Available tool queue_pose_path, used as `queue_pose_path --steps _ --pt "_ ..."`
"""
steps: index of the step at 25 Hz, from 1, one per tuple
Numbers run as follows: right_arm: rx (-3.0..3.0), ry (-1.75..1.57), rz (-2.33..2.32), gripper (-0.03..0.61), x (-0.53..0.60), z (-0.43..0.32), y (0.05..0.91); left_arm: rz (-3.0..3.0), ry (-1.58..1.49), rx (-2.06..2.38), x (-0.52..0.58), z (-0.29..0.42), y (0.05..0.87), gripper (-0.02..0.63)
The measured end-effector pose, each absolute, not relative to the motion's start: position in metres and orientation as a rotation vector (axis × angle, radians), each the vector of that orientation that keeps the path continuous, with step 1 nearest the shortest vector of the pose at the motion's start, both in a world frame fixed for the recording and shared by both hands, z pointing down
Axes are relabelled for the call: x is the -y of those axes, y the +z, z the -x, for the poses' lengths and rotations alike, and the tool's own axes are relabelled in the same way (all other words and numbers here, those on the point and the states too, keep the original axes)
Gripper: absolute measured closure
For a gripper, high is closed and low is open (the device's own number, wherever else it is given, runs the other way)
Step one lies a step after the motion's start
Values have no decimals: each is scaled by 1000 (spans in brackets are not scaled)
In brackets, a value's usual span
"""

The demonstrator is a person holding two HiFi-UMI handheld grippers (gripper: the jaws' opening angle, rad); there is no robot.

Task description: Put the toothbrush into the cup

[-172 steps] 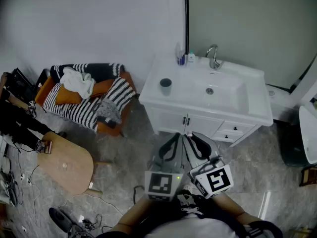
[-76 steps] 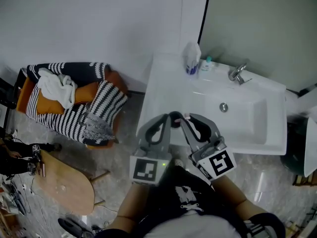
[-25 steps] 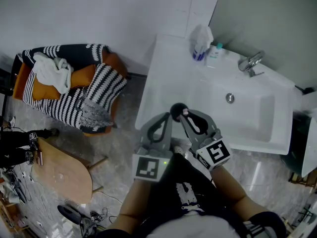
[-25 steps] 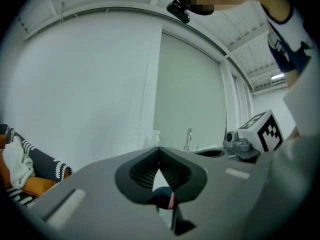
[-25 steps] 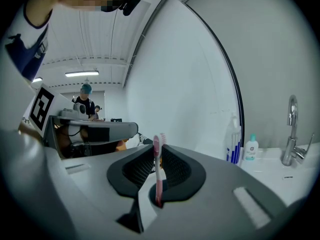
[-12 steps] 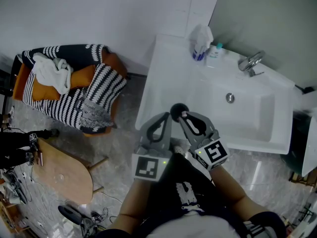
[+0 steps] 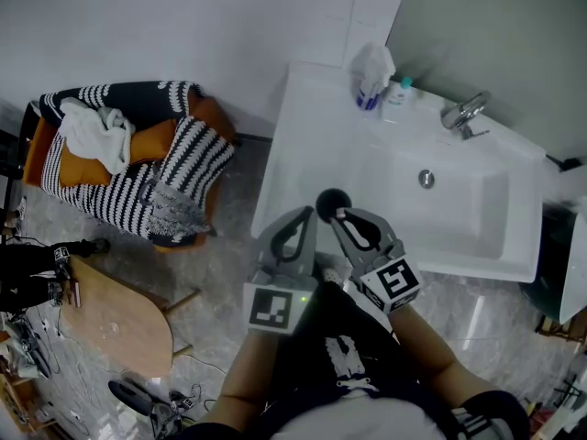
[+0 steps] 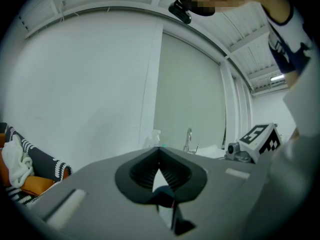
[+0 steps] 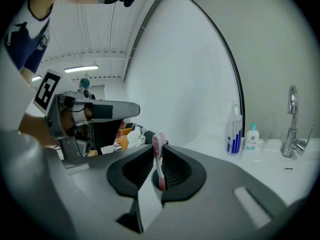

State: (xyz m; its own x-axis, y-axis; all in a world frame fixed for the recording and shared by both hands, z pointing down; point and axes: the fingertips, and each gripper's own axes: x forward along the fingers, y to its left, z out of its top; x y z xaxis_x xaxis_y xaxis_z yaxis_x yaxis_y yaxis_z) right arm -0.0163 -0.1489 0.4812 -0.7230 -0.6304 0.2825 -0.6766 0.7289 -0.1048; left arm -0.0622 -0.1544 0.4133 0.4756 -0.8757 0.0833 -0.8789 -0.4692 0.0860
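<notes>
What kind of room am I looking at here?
Most likely a bathroom corner: a white washbasin with a chrome faucet and bottles at its back edge. The striped armchair and loose cables on the floor hint at a staged set rather than a lived-in home.

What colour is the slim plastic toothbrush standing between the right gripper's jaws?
Pink; the toothbrush shows best in the right gripper view.

— Toothbrush [image 9: 159, 164], appearance and pose?
— Pink, slender. It stands near upright, bristle head uppermost, with its lower end down in the mouth of the cup [image 7: 332, 203].
— And the cup?
— Dark, round, upright. It stands on the white surface [image 7: 312, 136], close to the front edge.
</notes>
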Motion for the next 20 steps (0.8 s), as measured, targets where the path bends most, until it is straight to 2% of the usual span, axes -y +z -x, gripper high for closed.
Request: queue_pose_path --steps 20 --pt "2643 290 -989 521 137 21 505 -2610 28 1523 149 63 411 614"
